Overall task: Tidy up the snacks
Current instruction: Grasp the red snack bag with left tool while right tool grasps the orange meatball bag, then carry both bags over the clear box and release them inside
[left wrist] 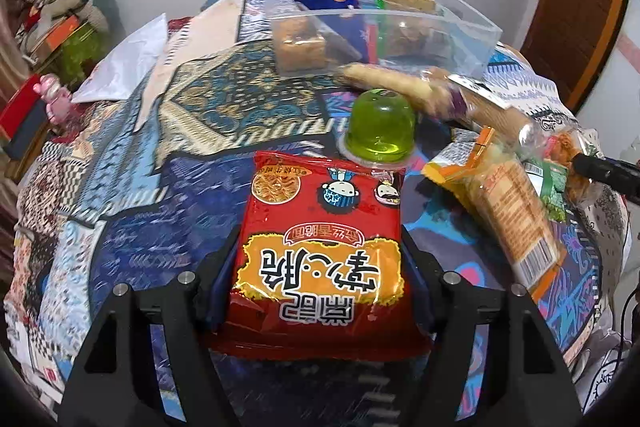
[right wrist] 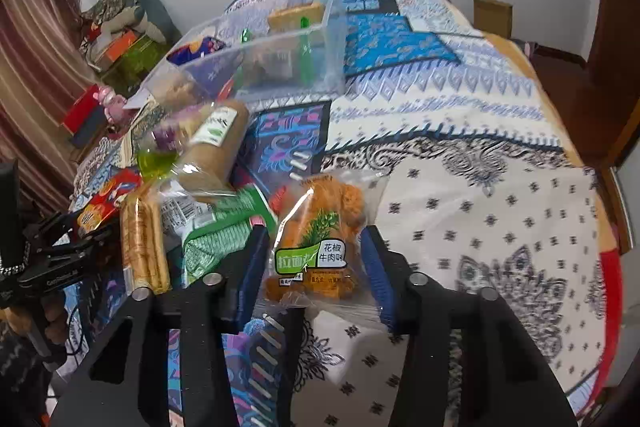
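Red noodle packet (left wrist: 320,259) sits pinched between the left tool's (left wrist: 320,247) fingers, low over the bed (left wrist: 140,187). Right tool (right wrist: 312,251) clamps a clear bag of orange snack (right wrist: 320,239). Beyond the red packet a green jelly cup (left wrist: 380,131) stands beside loose wrapped snacks. Farther toward the bed's far edge, a clear box (left wrist: 400,23) holds more snacks.

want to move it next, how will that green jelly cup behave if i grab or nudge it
The green jelly cup stands upside down on its wide lid flange, so it probably slides rather than tips when nudged. Its domed plastic wall looks smooth and tapered, so fingers may slip upward off it. It seems small yet gel-filled, likely fairly dense and squeezable.
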A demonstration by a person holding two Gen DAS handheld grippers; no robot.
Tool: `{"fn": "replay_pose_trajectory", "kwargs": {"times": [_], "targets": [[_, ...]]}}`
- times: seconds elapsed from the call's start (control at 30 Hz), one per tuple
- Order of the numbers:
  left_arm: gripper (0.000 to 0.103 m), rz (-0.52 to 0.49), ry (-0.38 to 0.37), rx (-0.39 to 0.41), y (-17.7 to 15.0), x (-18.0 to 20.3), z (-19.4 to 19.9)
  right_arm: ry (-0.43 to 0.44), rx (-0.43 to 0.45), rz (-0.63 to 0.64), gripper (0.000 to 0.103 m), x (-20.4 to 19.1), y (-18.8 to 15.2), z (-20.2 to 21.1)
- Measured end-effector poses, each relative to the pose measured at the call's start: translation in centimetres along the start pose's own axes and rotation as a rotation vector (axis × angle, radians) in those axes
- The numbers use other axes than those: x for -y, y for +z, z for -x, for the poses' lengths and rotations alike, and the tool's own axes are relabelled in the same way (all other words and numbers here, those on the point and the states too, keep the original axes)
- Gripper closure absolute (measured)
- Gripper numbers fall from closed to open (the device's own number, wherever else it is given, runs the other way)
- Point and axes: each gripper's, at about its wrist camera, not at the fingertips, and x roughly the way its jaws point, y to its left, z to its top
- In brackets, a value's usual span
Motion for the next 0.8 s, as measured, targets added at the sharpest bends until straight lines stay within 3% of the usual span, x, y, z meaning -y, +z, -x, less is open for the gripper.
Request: {"fn": "replay_pose_trajectory", "kwargs": {"times": [0.23,0.47,0.5,0.6,0.7,0.8], "targets": [[0.033,0.04,-0.001,0.079,0.7,-1.0,3.1,-0.018,0.035,0.013,0.072,0.1,0.5,1.3],[0.033,0.035,-0.011,0.182,3.5,-0.7,6.4,-0.006,0.085,0.017,0.077,-0.1,1.1,2.8],[0.033,0.037,-0.012,0.194,3.9,-0.6,6.6,-0.003,0.094,0.02,0.084,-0.2,1.3,3.1],[0.033,0.039,-0.021,0.217,4.9,-0.4,6.9,0.009,0.125,0.026,0.091,-0.4,2.1,3.8],[0.033,0.038,-0.028,0.225,5.4,-0.1,6.8,0.002,0.148,0.041,0.091,-0.7,2.8,4.2],[0.033,0.033,-0.031,0.227,5.4,0.2,6.6,-0.007,0.116,0.048,0.087,-0.7,3.1,3.7]]}}
